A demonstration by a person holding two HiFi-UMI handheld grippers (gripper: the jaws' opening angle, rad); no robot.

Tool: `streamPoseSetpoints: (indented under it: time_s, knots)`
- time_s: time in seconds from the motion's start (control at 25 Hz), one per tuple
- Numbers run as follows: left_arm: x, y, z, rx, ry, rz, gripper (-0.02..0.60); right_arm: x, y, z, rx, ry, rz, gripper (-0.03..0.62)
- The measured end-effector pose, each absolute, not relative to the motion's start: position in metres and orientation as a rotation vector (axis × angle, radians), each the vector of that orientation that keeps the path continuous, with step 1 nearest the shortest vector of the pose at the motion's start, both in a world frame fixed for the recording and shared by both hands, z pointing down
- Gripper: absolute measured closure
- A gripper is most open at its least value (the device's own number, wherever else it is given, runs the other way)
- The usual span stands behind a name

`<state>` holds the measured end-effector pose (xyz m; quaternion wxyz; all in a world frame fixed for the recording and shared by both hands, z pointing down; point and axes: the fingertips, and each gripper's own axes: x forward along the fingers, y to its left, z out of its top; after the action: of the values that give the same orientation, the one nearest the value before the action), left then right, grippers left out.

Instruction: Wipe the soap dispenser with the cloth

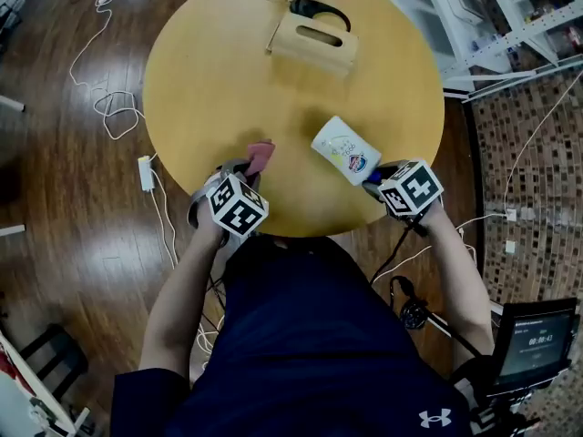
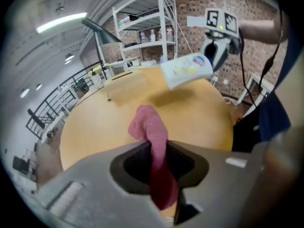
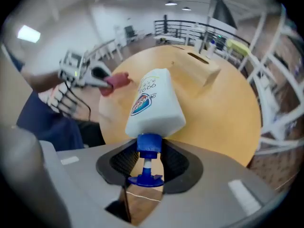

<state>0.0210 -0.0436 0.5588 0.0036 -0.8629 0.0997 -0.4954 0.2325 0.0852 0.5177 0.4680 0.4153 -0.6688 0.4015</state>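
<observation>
white plastic soap dispenser bottle with a blue pump neck is held tilted above the near part of the round light-wood table, its shadow on the surface beneath it. the right gripper has its 2 jaws closed narrowly on that blue neck, and the bottle's base points away toward the table's middle. just left of the bottle, apart from it, a small pink cloth sticks out of the left gripper, whose jaws are pinched tight on its fold. only bare tabletop lies between cloth and bottle. at the table's far side stands a pale wooden box with a slot, with a black curved cable just behind it. white cords trail over the dark wood floor on the left. a white metal shelf rack stands at the far right, and a small lit screen sits by the person's right elbow.
</observation>
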Motion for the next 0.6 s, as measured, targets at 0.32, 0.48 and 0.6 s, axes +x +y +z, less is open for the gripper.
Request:
streamPoseSetpoints:
  time_s: [0.32, 0.48, 0.6]
  knots:
    - [0.019, -0.042, 0.619, -2.323, 0.165, -1.607, 0.341, 0.19, 0.091, 0.575, 0.963, -1.834, 1.382, 0.448]
    - [0.022, -0.04, 0.6, -2.417, 0.207, -1.53, 0.163, 0.181, 0.104, 0.607, 0.876, -1.803, 1.408, 0.448]
    - [0.057, -0.014, 0.559, -2.353, 0.001, -1.346, 0.163, 0.181, 0.11, 0.616, 0.823, -1.799, 1.438, 0.448]
